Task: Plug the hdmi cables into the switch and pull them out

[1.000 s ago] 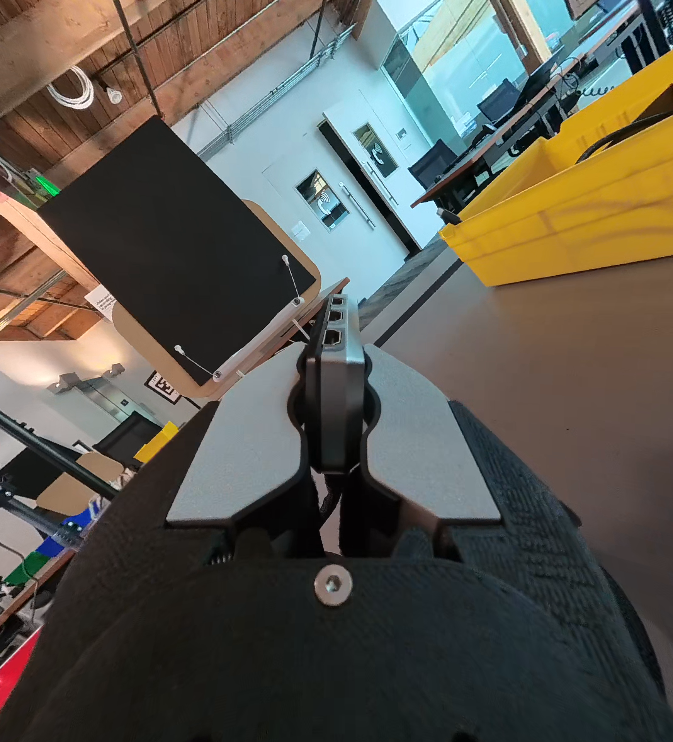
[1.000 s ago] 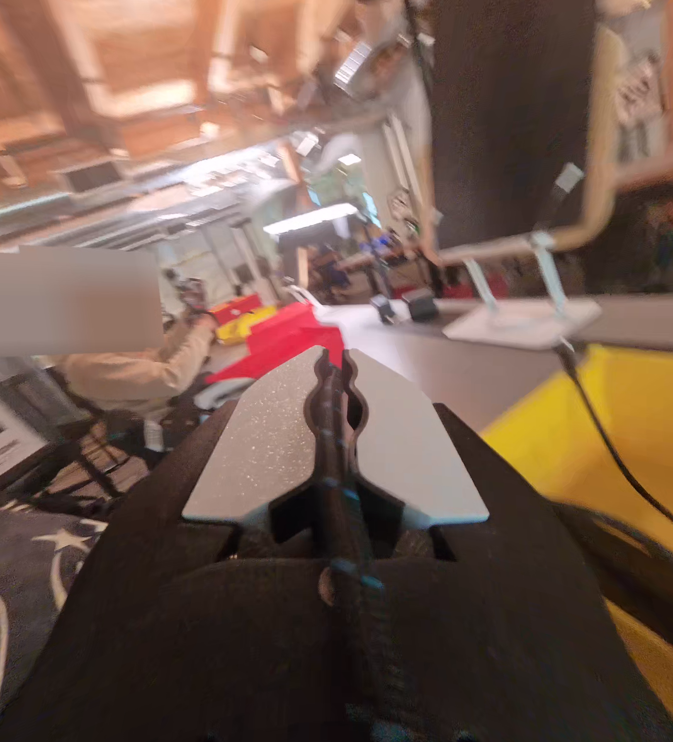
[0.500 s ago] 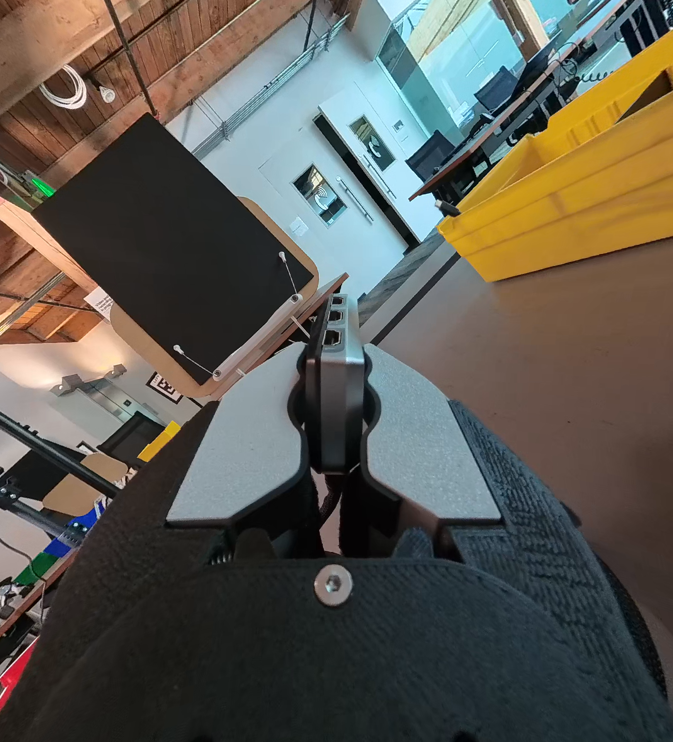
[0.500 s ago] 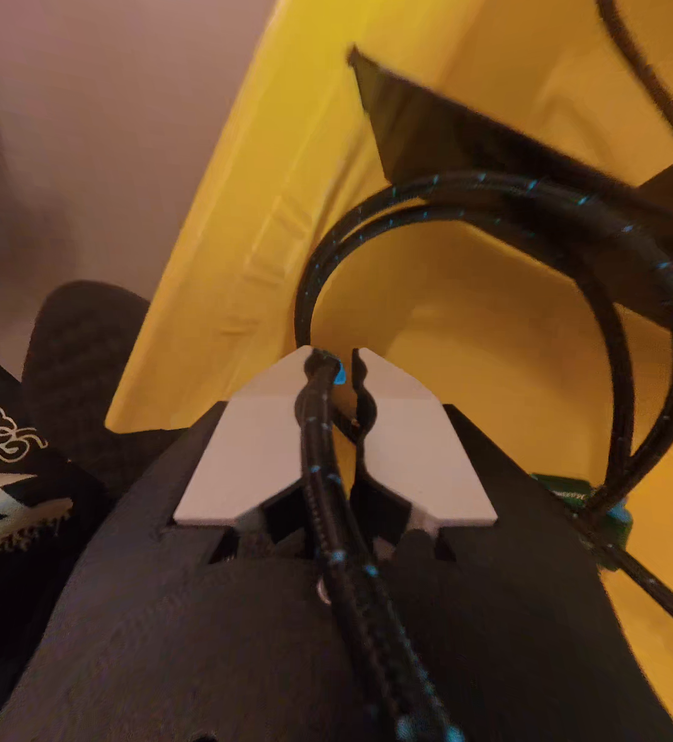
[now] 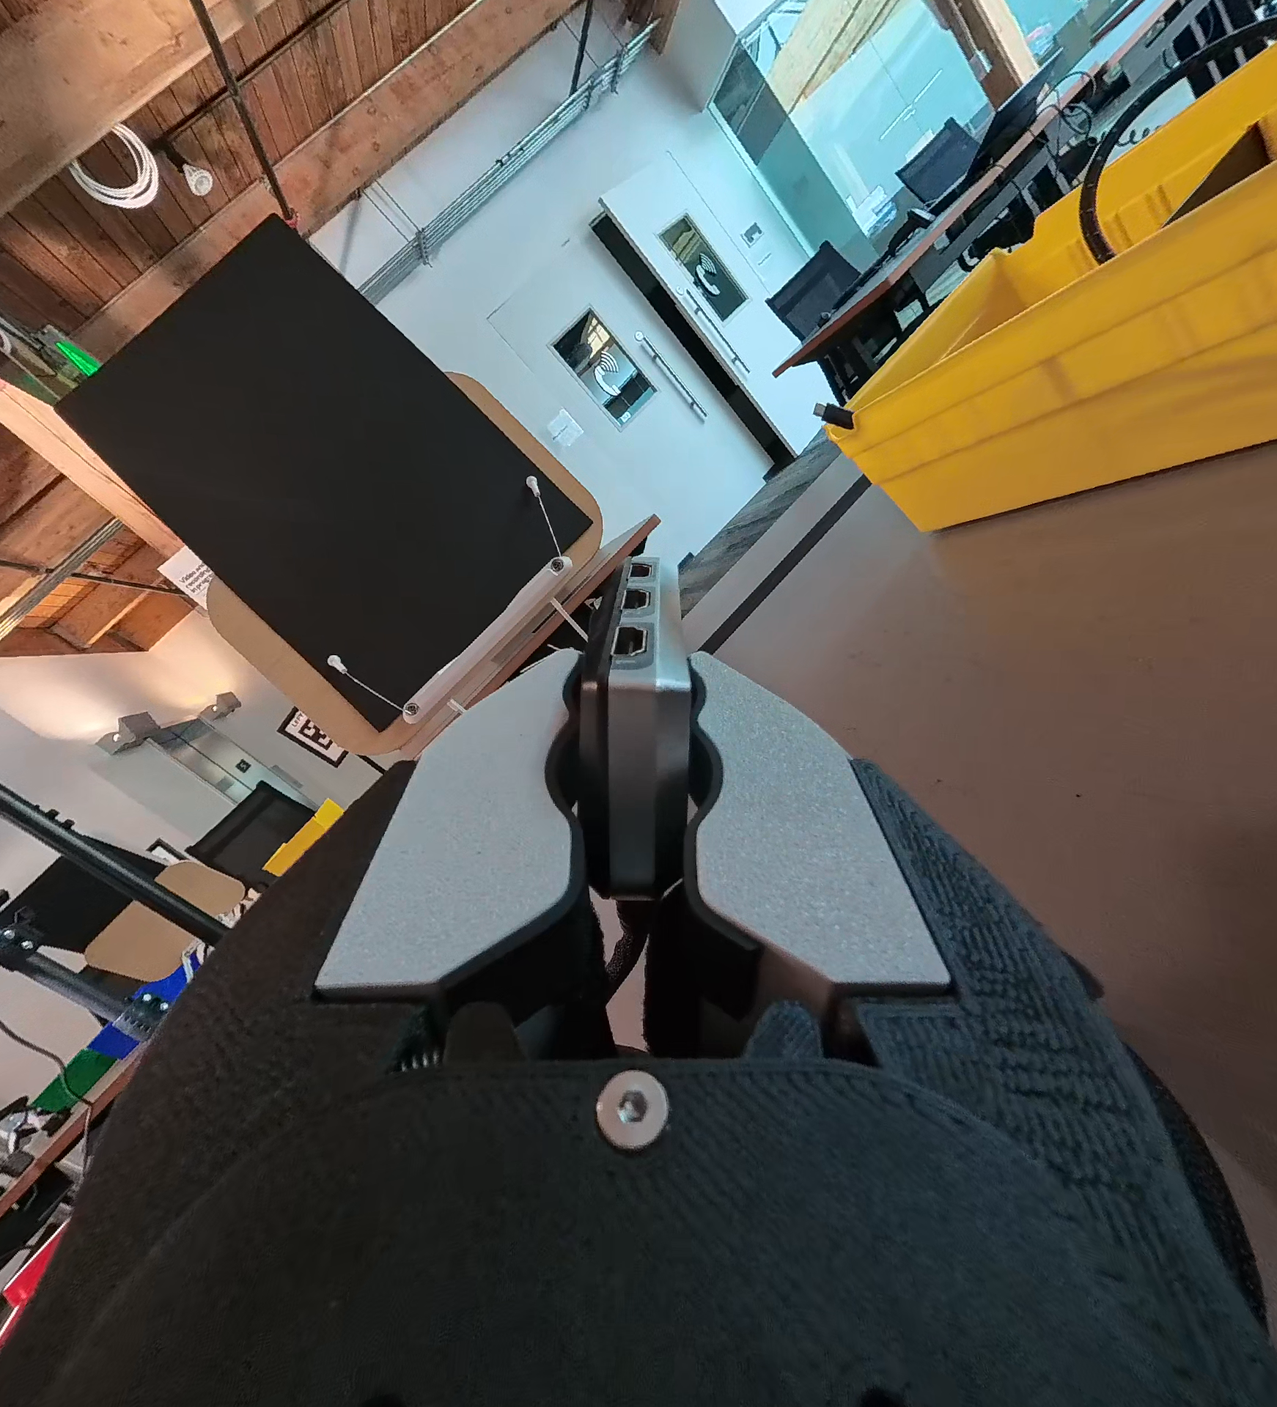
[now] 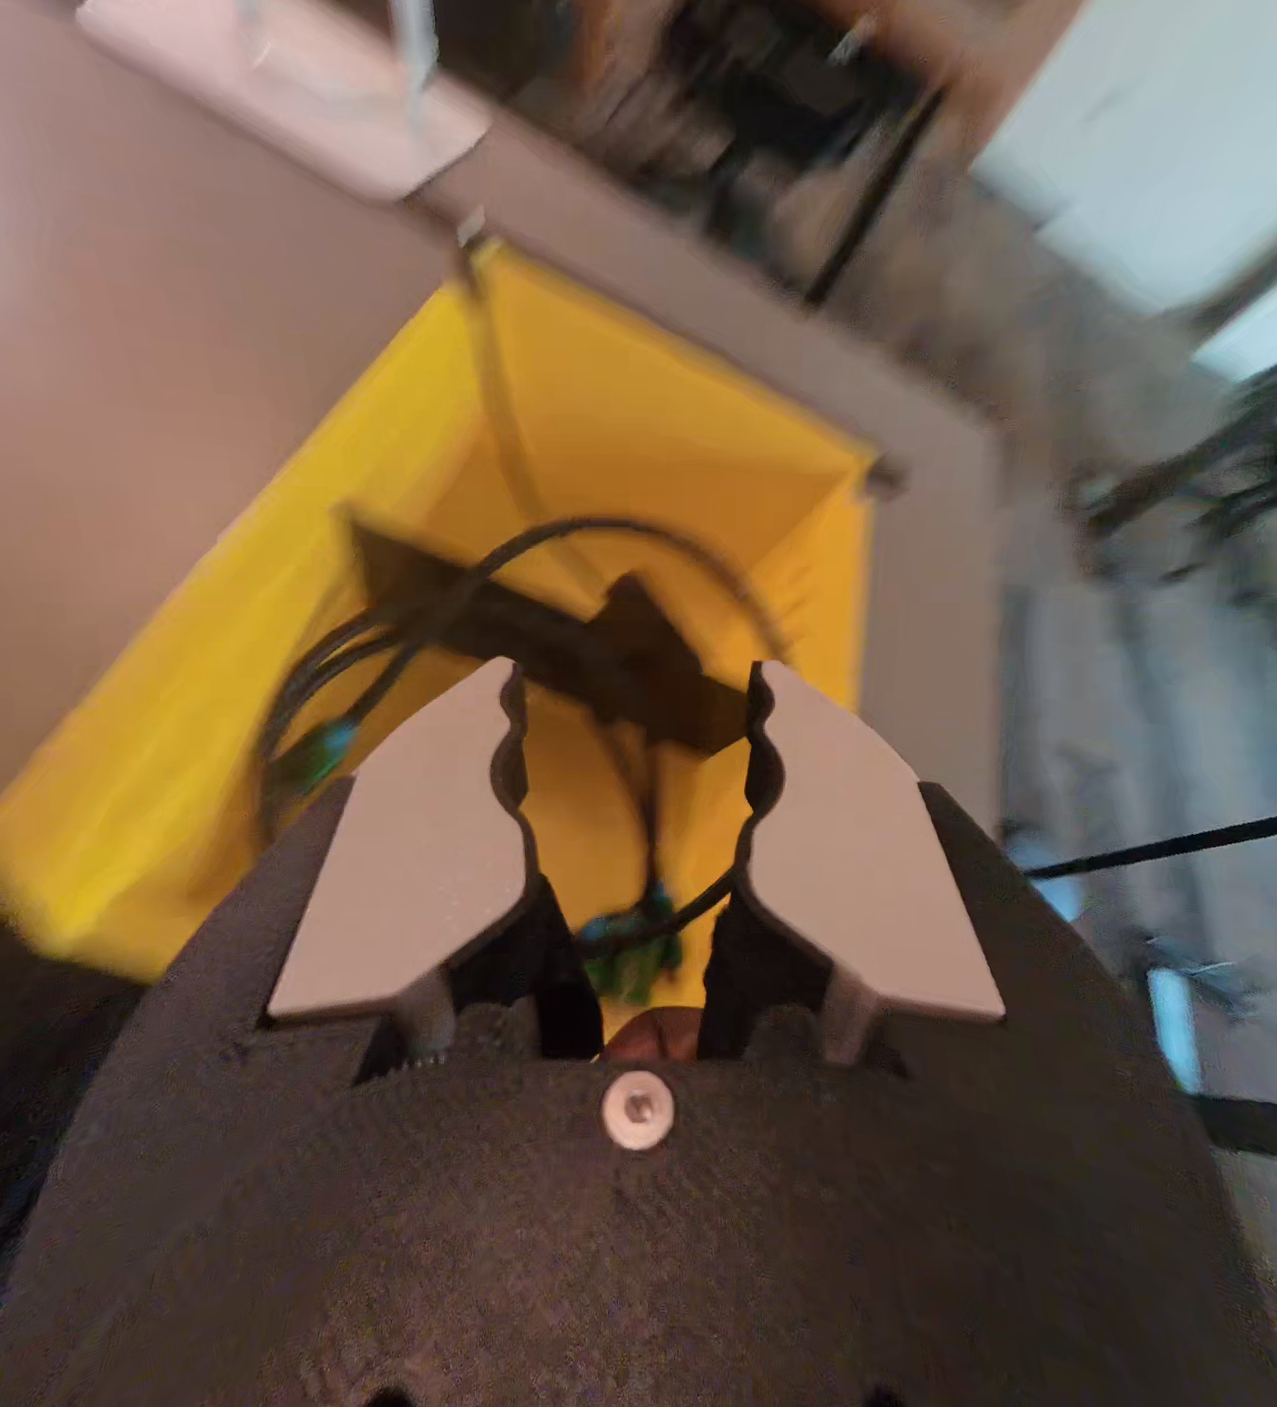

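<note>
Left tool (image 5: 634, 712) is clamped on the slim grey metal HDMI switch box (image 5: 632, 750), held edge-up over the brown counter (image 5: 1039, 685), w/ a row of empty ports facing fwd. Right tool (image 6: 632, 719) gapes wide, holding nothing, above the yellow plastic bin (image 6: 186, 731) near the counter's far edge. Black braided HDMI cables (image 6: 620, 533) loop loose inside the bin. View's blurred, so we can't pick out a plug. Next, we judge: reach in, grip a cable just behind its plug, not mid-cord. We should keep the switch steady, line plug square to a port, then push straight.
</note>
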